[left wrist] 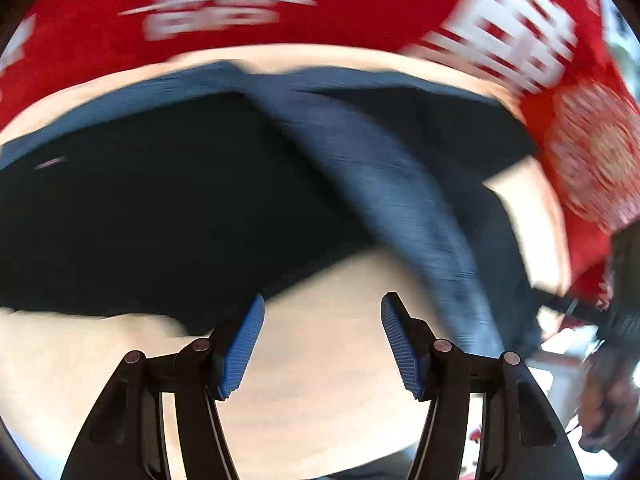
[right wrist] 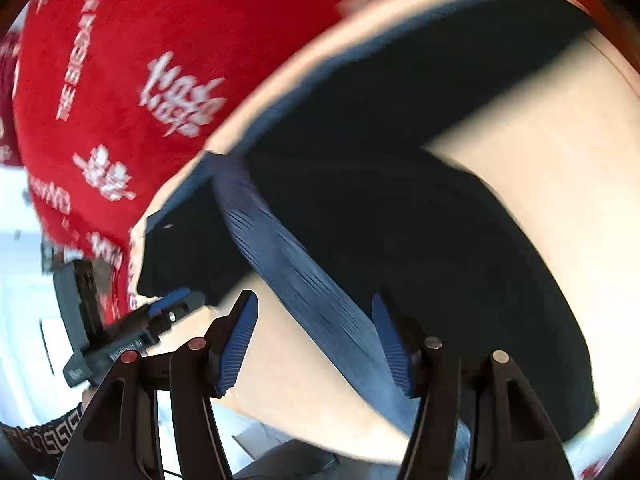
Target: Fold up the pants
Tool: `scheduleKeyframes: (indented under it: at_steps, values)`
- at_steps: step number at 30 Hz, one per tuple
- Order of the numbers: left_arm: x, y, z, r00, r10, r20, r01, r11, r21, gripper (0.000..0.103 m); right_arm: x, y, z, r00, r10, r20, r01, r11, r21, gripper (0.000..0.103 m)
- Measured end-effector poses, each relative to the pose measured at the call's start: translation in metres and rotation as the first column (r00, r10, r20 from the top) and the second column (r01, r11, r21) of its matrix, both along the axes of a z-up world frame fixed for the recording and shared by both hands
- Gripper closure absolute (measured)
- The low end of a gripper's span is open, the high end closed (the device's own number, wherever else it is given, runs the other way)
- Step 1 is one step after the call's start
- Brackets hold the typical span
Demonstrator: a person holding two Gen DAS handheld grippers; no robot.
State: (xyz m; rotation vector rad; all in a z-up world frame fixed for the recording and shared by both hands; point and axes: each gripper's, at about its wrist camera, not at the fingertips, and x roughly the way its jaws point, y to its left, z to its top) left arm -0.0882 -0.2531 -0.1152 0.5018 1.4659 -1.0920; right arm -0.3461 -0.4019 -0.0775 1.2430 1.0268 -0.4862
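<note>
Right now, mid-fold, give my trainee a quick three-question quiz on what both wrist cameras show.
1. True or false: the left gripper is clamped on the dark navy pants.
2. What lies behind the cream table? A) a red cloth with white print B) a green curtain C) a wooden shelf
3. Fill in: in the right wrist view, the lighter ribbed band of the pants runs toward the ____ gripper.

Key: 1 false, its jaws are open over bare table; 2 A, the red cloth; 3 right.
</note>
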Motion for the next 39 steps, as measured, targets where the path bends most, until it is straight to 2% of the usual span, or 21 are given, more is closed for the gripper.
scheduleKeyframes:
  at_steps: [2, 4, 8, 10, 13, 16, 17, 19, 20, 22, 24, 25, 28, 32, 35, 39]
  values:
    - [-0.025, -0.019, -0.007, 0.998, -0.047, -0.032, 0.046, 0.999, -0.023, 0.041, -0.045, 0.018, 0.0, 0.995, -0.09, -0.029, 0.09, 0.996, 0.003, 0.039]
    - [-0.037, -0.032, -0.015, 0.997, -0.074, -0.038, 0.073, 0.997, -0.013, 0.041, -0.093, 0.035, -0.004, 0.98, -0.197, -0.04, 0.198, 0.98, 0.019, 0.039]
    - [-0.061, -0.042, -0.019, 0.995, -0.08, -0.051, 0.079, 0.996, -0.032, 0.041, -0.151, 0.068, -0.024, 0.945, -0.318, -0.073, 0.322, 0.946, 0.034, 0.039]
    - [-0.067, -0.045, -0.025, 0.995, -0.079, -0.055, 0.078, 0.996, -0.031, 0.041, -0.164, 0.078, -0.038, 0.937, -0.343, -0.07, 0.348, 0.936, 0.061, 0.039]
    - [-0.069, -0.042, -0.035, 0.995, -0.092, -0.048, 0.091, 0.996, -0.019, 0.041, -0.167, 0.083, -0.057, 0.947, -0.318, -0.03, 0.32, 0.942, 0.098, 0.039]
    - [-0.076, -0.043, -0.035, 0.995, -0.102, -0.004, 0.102, 0.994, -0.036, 0.041, -0.16, 0.08, -0.066, 0.953, -0.299, 0.051, 0.289, 0.947, 0.138, 0.041]
    - [-0.078, -0.045, -0.036, 0.995, -0.105, 0.001, 0.105, 0.994, -0.034, 0.041, -0.158, 0.078, -0.069, 0.955, -0.291, 0.058, 0.279, 0.948, 0.15, 0.044]
    - [-0.08, -0.047, -0.036, 0.995, -0.095, -0.005, 0.095, 0.995, -0.033, 0.043, -0.155, 0.072, -0.077, 0.957, -0.28, 0.07, 0.262, 0.944, 0.199, 0.081]
    - [-0.08, -0.049, -0.036, 0.995, -0.089, -0.036, 0.088, 0.995, -0.036, 0.062, -0.157, 0.07, -0.076, 0.954, -0.286, 0.089, 0.26, 0.938, 0.229, 0.087]
    - [-0.078, -0.052, -0.037, 0.995, -0.071, -0.071, 0.07, 0.997, -0.012, 0.079, -0.158, 0.06, -0.057, 0.959, -0.256, 0.123, 0.226, 0.949, 0.219, 0.09]
    - [-0.075, -0.054, -0.028, 0.995, -0.032, -0.098, 0.031, 0.999, -0.017, 0.081, -0.154, 0.041, -0.029, 0.964, -0.212, 0.157, 0.183, 0.966, 0.18, 0.09]
    - [-0.073, -0.057, -0.019, 0.995, -0.023, -0.098, 0.02, 0.999, -0.031, 0.087, -0.152, 0.028, -0.014, 0.963, -0.198, 0.181, 0.169, 0.972, 0.164, 0.09]
    - [-0.068, -0.074, 0.004, 0.997, 0.0, -0.083, -0.006, 0.997, -0.072, 0.087, -0.139, -0.024, 0.027, 0.962, -0.15, 0.227, 0.131, 0.987, 0.095, 0.09]
    - [-0.055, -0.116, 0.028, 0.998, 0.034, -0.06, -0.042, 0.99, -0.134, 0.087, -0.115, -0.108, 0.062, 0.962, -0.074, 0.265, 0.081, 0.997, -0.016, 0.09]
    - [-0.039, -0.159, 0.039, 0.998, 0.06, -0.027, -0.064, 0.981, -0.185, 0.087, -0.089, -0.175, 0.07, 0.969, -0.011, 0.249, 0.033, 0.996, -0.083, 0.09]
    - [-0.021, -0.204, 0.044, 0.996, 0.074, 0.039, -0.065, 0.979, -0.196, 0.086, -0.046, -0.256, 0.05, 0.979, 0.062, 0.193, -0.038, 0.992, -0.124, 0.09]
